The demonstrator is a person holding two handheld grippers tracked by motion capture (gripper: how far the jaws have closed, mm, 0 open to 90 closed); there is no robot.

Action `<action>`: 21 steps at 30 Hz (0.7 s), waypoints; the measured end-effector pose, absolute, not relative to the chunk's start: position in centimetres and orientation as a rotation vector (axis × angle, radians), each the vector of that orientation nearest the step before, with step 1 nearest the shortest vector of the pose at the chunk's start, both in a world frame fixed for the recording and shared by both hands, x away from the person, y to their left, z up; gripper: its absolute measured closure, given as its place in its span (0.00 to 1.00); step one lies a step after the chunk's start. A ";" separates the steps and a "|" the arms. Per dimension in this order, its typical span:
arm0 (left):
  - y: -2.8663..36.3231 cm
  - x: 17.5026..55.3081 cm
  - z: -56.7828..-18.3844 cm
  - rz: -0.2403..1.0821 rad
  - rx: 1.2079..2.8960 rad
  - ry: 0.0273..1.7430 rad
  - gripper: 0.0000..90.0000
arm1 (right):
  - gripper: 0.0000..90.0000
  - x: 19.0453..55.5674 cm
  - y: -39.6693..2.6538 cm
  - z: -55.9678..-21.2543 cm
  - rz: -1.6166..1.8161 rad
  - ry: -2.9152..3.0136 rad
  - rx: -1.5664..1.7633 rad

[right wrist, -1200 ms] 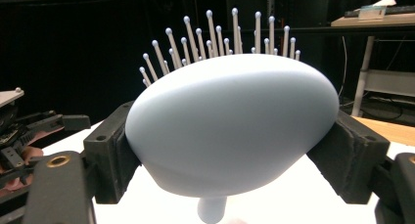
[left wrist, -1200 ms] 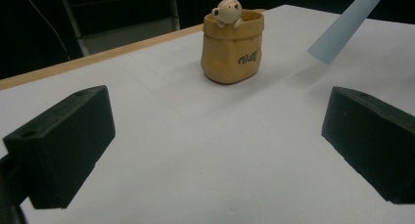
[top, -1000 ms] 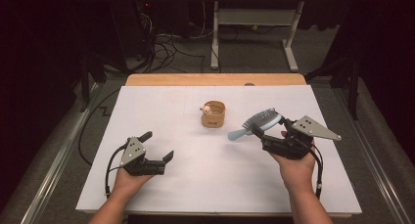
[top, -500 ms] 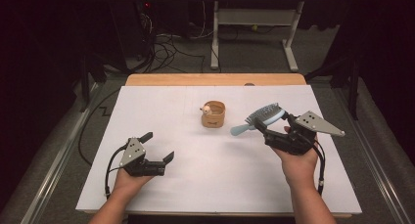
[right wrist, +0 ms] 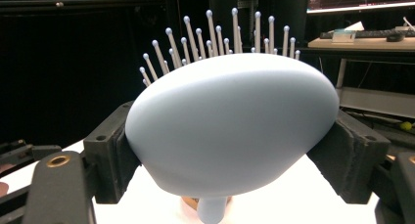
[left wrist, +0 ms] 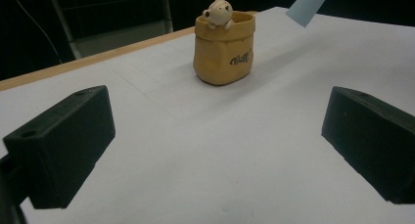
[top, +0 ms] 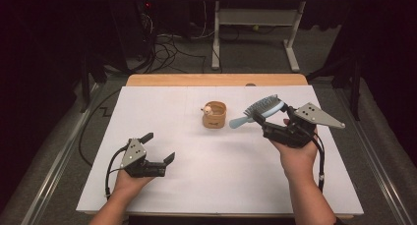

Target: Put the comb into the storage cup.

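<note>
Writing: the small holder (left wrist: pixel 224 48) carries one dark cursive word on its front, seen in the left gripper view; it looks like "Woff", though the letters are too small to be sure. No other label is readable.

Holder: tan, shaped like a soft sack with a rolled, dented rim and a glossy, ceramic-looking surface. A pale little animal figure (left wrist: pixel 218 11) peers over its back rim with both paws on the edge. It stands upright on the white table cover (top: pixel 221 166), toward the far middle of the table.

Hairbrush (top: pixel 259 111): pale blue, smooth matte plastic. The head is an oval dome at the back; thin pins with small ball tips rise from the other face. A short, rounded handle points toward the holder, its end near the holder but apart from it. The brush is off the table, held in the air to the right of the holder.

Right gripper (top: pixel 265 123): black jaws clamped on the brush head, one against each side of the dome.

Left gripper (top: pixel 158 147): black blocky jaws spread wide with nothing between them, low over the near left of the cover, well apart from the holder.

Table: white sheet over a light wooden top (top: pixel 216 80), its far edge showing.
</note>
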State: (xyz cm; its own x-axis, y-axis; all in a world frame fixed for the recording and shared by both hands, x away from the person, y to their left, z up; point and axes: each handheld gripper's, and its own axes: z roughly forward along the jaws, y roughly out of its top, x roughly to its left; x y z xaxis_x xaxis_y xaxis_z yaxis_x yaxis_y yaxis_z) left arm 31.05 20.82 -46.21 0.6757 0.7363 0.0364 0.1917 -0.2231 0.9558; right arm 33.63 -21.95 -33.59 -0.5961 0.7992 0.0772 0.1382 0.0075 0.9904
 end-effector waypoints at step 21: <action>20.7 31.1 -46.3 0.592 1.763 0.738 0.00 | 0.24 34.8 -20.7 -31.0 1.633 1.736 0.927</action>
State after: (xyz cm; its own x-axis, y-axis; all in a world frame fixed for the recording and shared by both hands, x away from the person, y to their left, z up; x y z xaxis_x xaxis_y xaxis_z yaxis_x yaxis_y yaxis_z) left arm 31.06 20.73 -46.28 0.6832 0.7294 0.0344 0.1917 -0.2246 0.9554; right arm 34.81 -20.73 -31.02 -0.5930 0.8036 0.0500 0.0991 0.0112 0.9950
